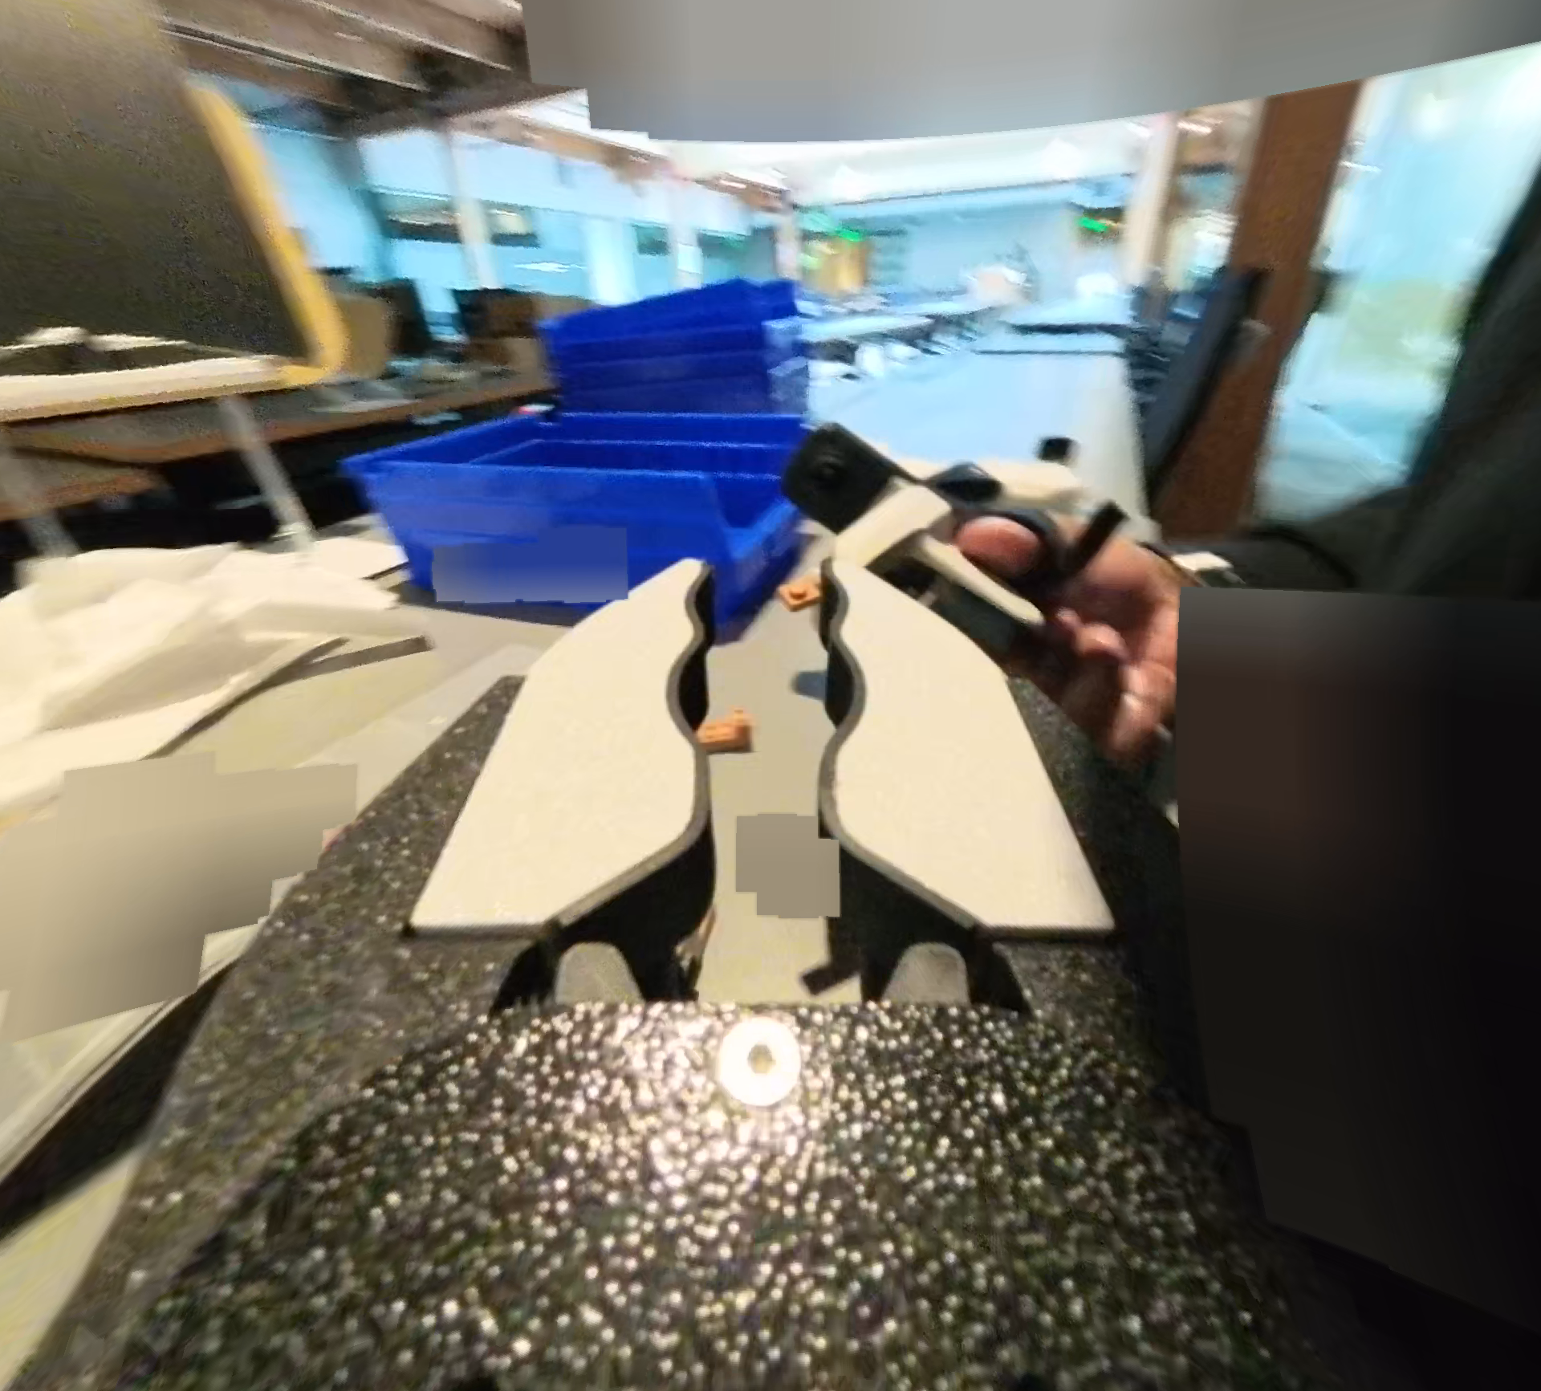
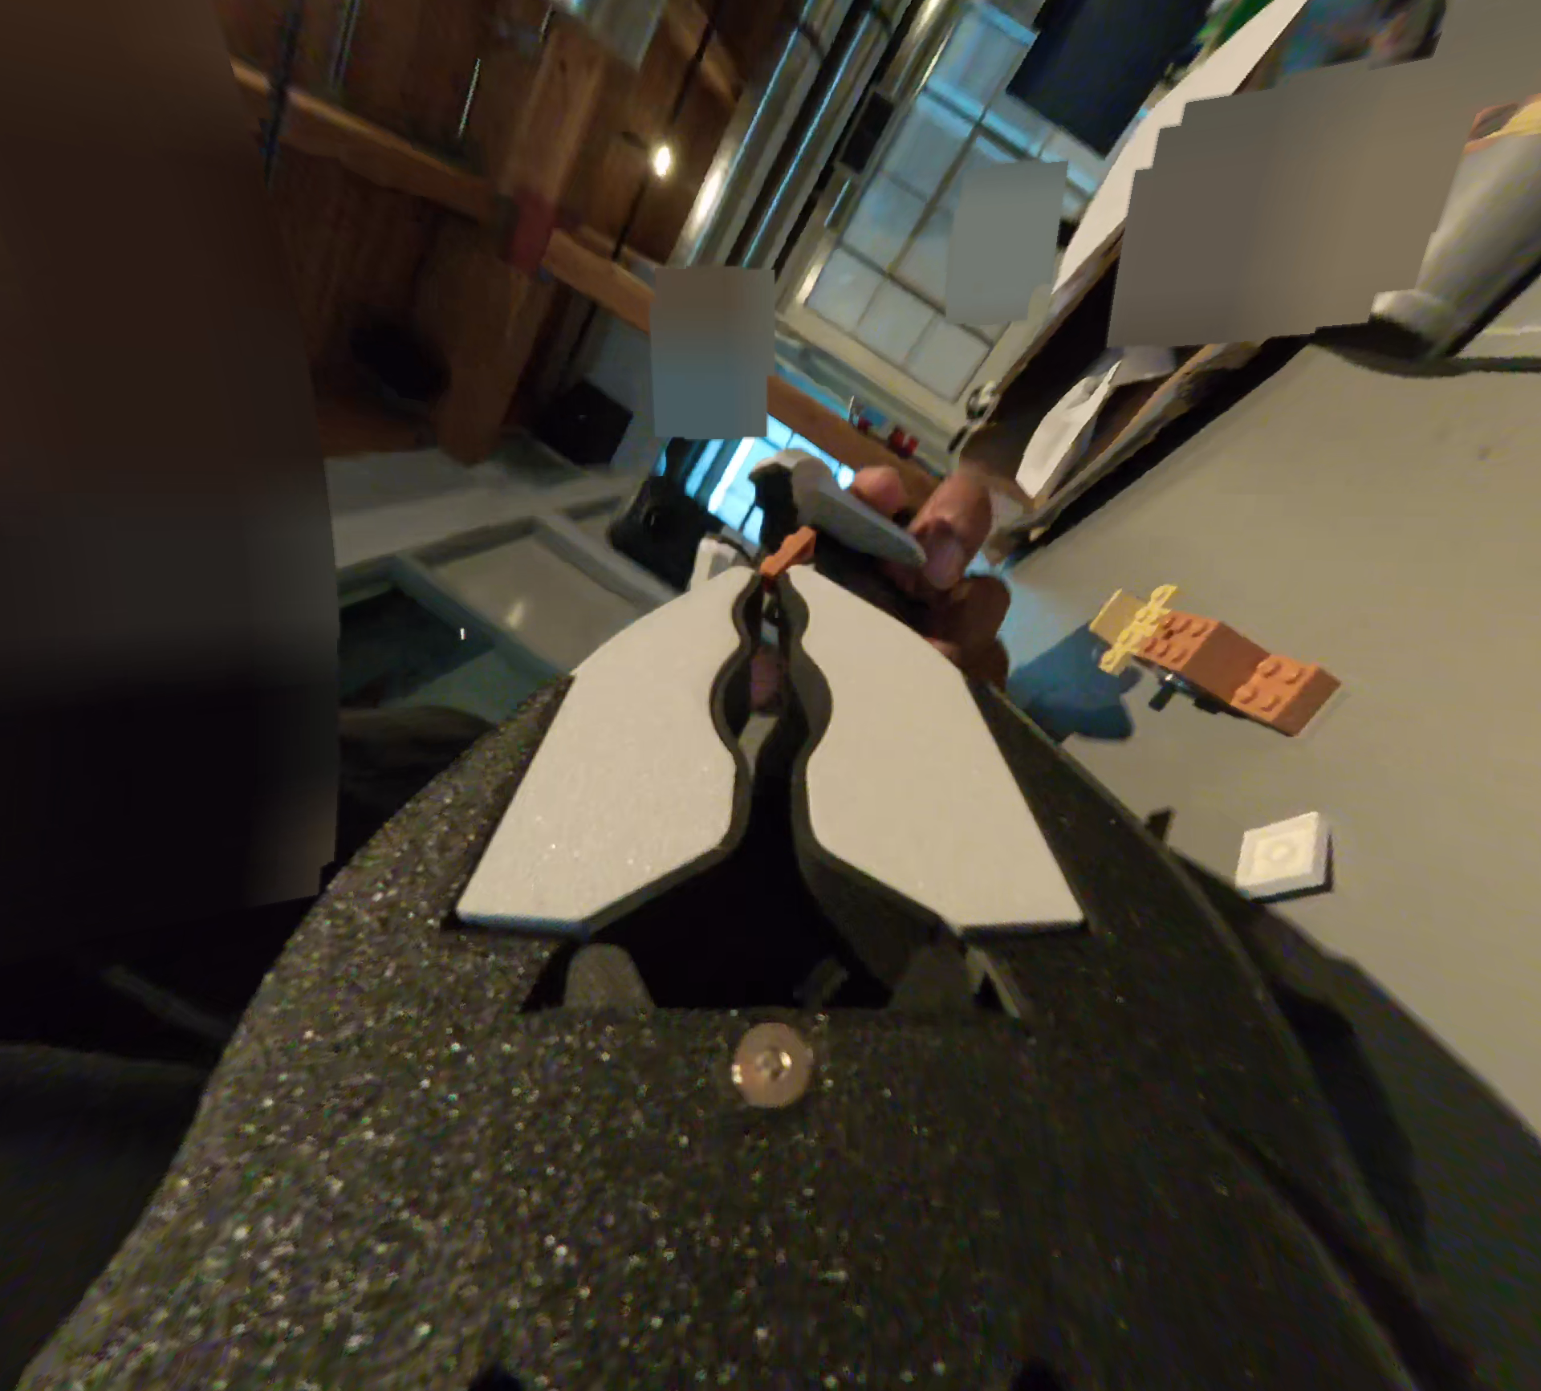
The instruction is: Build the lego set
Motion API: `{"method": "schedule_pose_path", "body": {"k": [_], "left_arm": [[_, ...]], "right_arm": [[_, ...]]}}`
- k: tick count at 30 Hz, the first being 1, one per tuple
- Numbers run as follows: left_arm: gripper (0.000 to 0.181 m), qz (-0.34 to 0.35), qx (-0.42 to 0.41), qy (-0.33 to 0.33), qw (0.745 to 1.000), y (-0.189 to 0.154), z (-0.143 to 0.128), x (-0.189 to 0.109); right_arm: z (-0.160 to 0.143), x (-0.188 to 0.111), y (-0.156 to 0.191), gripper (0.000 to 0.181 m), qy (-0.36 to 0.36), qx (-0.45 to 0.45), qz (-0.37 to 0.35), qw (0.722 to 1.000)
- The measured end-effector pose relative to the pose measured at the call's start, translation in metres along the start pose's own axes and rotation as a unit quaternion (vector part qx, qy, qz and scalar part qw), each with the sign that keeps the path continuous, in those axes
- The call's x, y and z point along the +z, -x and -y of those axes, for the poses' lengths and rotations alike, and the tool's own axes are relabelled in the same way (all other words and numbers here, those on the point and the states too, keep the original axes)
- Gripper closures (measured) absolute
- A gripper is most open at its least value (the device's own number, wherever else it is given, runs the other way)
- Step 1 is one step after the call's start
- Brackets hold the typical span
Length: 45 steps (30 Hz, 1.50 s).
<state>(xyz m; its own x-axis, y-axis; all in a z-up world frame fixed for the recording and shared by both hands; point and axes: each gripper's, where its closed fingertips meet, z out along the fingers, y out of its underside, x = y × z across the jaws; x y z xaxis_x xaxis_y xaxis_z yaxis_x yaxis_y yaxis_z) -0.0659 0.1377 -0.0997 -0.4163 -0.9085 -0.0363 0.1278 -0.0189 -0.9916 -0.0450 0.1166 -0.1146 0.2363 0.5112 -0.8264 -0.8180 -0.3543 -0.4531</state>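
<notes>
Right hand-held gripper [image 2: 774, 588] is clamped on a small orange plate [image 2: 788, 554], pinched only at the very fingertips, most of the piece jutting past them and lifted well clear of the grey bench [image 2: 1251, 534]. Risk: so shallow a pinch could let the plate twist or pop out under any pressing force, and it would likely skitter across the bench. Left hand-held gripper [image 1: 767, 584] stands apart and holds nothing; its jaws frame two loose orange plates on the bench, one low between the fingers [image 1: 728, 732], one just past the tips [image 1: 800, 594], near the blue bins [image 1: 575, 500]. The partly built brown-and-orange model [image 2: 1213, 663], with a pale yellow lattice piece at its far end, lies on the bench to the right of the right hand-held gripper, well apart from the held plate; a white tile [image 2: 1282, 865] sits nearer. Misalignment of studs seems likely given the tilted approach.
</notes>
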Motion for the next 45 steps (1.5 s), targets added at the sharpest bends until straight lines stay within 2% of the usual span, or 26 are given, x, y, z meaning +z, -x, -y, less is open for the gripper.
{"method": "schedule_pose_path", "body": {"k": [1,5,8,16,25,45], "left_arm": [[0.158,0.046,-0.01,-0.003,0.999,0.005,-0.001,0.0],[0.152,0.134,-0.099,-0.006,0.986,0.002,-0.014,0.008],[0.153,0.161,-0.106,-0.012,0.981,0.001,-0.015,0.01],[0.156,0.137,-0.089,-0.013,0.986,-0.005,-0.015,0.011],[0.159,0.151,-0.002,0.016,0.988,-0.01,-0.019,0.013],[0.165,0.153,0.006,0.008,0.988,-0.013,-0.017,0.013]], "right_arm": [[0.003,0.0,-0.002,0.179,-0.022,0.008,-0.005,1.0],[0.0,0.003,-0.007,0.179,-0.074,0.023,-0.006,0.997],[-0.002,0.007,-0.002,0.179,-0.088,0.024,0.012,0.996],[-0.007,0.01,0.002,0.179,-0.092,0.041,0.03,0.994],[-0.01,0.013,0.003,0.179,-0.09,0.048,0.039,0.994],[-0.012,0.012,0.006,0.179,-0.091,0.05,0.048,0.993]]}}
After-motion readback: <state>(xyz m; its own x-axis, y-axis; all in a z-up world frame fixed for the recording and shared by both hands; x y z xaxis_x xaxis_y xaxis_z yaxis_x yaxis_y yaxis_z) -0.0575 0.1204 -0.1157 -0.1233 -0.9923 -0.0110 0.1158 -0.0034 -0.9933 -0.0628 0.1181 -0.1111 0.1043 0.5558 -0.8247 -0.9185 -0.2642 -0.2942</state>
